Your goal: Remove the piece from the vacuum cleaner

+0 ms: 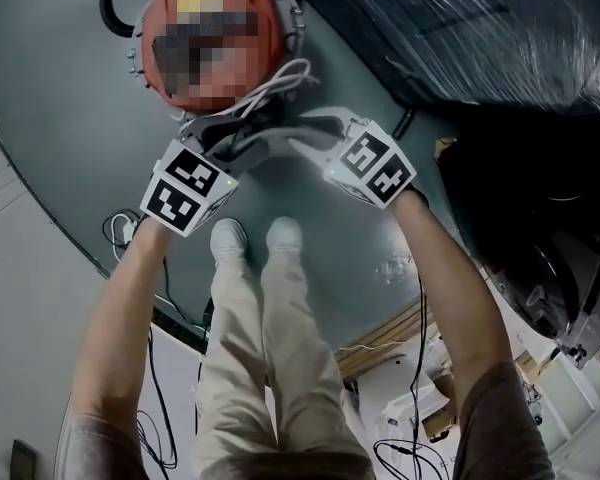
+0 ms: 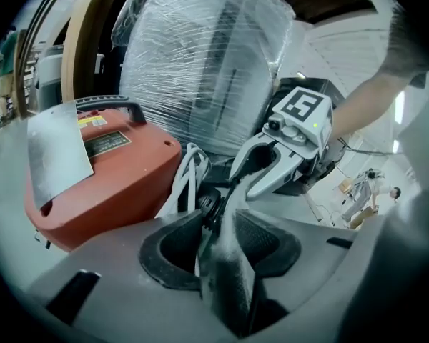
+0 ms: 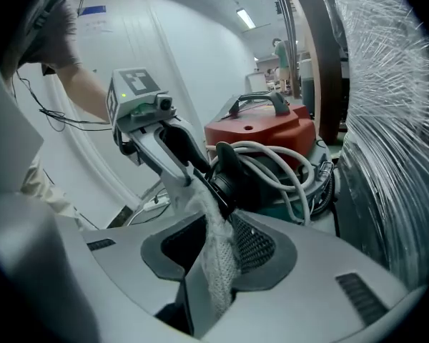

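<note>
Vacuum cleaner (image 1: 268, 26): red, round-bodied, standing on the grey floor (image 1: 70, 98) straight ahead of the person's shoes (image 1: 230, 238), with a black carry handle (image 3: 257, 100) on top.
Black piece (image 3: 229, 174): a round, dark fitting at the near side of the vacuum cleaner, low down, where the two tools meet.
Left hand-held gripper (image 2: 216, 220): jaws drawn in about halfway, tips pressed on the black piece from the person's left.
Right hand-held gripper (image 3: 218, 206): jaws also about half closed, tips on the same black piece from the right. Its tips nearly touch those of the left one.
White cable (image 1: 280, 80): looped against the vacuum cleaner just behind the black piece, touching it in the right gripper view.
Right edge: a tall plastic-wrapped load (image 2: 207, 63) stands close beside the vacuum cleaner, leaving little room on that side.
Left edge: the grey floor ends in a dark border, with pale floor and loose wires (image 1: 120, 230) beyond it.
Open room: bare grey floor lies between the shoes and the vacuum cleaner, under both forearms.
</note>
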`<state>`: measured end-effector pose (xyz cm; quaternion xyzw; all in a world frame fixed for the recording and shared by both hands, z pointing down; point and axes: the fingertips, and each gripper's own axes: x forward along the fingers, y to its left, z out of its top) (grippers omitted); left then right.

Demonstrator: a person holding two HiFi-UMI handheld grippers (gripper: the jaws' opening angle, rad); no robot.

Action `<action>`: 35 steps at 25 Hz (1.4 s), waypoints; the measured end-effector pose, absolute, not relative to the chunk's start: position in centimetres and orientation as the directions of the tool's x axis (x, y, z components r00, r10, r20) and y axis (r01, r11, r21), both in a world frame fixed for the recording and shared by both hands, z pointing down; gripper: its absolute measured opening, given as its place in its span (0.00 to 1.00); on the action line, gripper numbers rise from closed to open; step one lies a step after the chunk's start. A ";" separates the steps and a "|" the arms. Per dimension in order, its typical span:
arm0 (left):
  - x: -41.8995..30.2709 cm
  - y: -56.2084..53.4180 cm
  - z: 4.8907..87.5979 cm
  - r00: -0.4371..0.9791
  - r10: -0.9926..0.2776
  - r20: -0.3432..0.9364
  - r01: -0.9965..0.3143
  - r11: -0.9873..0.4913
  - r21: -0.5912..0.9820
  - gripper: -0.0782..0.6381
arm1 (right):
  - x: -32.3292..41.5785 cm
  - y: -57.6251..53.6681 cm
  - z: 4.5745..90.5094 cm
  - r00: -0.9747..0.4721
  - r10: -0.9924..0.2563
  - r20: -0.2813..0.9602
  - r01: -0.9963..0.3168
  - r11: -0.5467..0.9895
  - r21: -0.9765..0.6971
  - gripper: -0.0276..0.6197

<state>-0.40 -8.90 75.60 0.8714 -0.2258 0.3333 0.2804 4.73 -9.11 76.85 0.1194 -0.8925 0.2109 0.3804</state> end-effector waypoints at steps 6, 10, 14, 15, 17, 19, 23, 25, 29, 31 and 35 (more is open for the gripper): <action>0.0 -8.6 76.6 0.674 -0.190 0.714 -0.594 -0.714 0.371 0.27 | 4.6 -9.0 77.2 -0.685 -0.035 0.728 -0.366 0.880 -0.302 0.17; 0.1 -8.3 77.3 0.654 -0.177 0.735 -0.597 -0.717 0.359 0.22 | 4.4 -9.0 77.5 -0.684 -0.029 0.729 -0.374 0.872 -0.316 0.16; 0.3 -8.4 77.1 0.665 -0.192 0.722 -0.610 -0.697 0.377 0.21 | 4.5 -9.0 77.3 -0.692 -0.034 0.721 -0.389 0.859 -0.333 0.14; 0.2 -8.4 77.1 0.663 -0.190 0.724 -0.612 -0.695 0.378 0.21 | 4.4 -9.0 77.3 -0.693 -0.040 0.720 -0.394 0.857 -0.332 0.14; 0.3 -8.3 77.0 0.660 -0.189 0.727 -0.615 -0.691 0.379 0.21 | 4.5 -9.0 77.3 -0.698 -0.051 0.714 -0.408 0.848 -0.339 0.14; 0.3 -8.1 76.9 0.662 -0.187 0.726 -0.618 -0.683 0.388 0.20 | 4.5 -9.0 77.2 -0.703 -0.059 0.709 -0.420 0.839 -0.347 0.13; 0.3 -7.8 76.8 0.670 -0.176 0.721 -0.626 -0.655 0.422 0.20 | 4.6 -8.9 77.2 -0.704 -0.066 0.707 -0.427 0.834 -0.348 0.13; 0.4 -7.8 76.7 0.674 -0.171 0.719 -0.625 -0.650 0.432 0.20 | 4.6 -8.8 77.2 -0.707 -0.064 0.704 -0.428 0.832 -0.354 0.13; 0.5 -7.3 76.5 0.680 -0.170 0.713 -0.625 -0.642 0.443 0.20 | 4.7 -8.6 77.0 -0.713 -0.066 0.698 -0.426 0.832 -0.357 0.13; 0.5 -7.1 76.4 0.680 -0.173 0.712 -0.627 -0.640 0.444 0.19 | 4.7 -8.4 76.9 -0.714 -0.068 0.697 -0.425 0.834 -0.353 0.13; 0.6 -6.8 76.3 0.680 -0.173 0.713 -0.630 -0.637 0.445 0.19 | 4.8 -8.1 76.8 -0.711 -0.072 0.699 -0.425 0.837 -0.346 0.13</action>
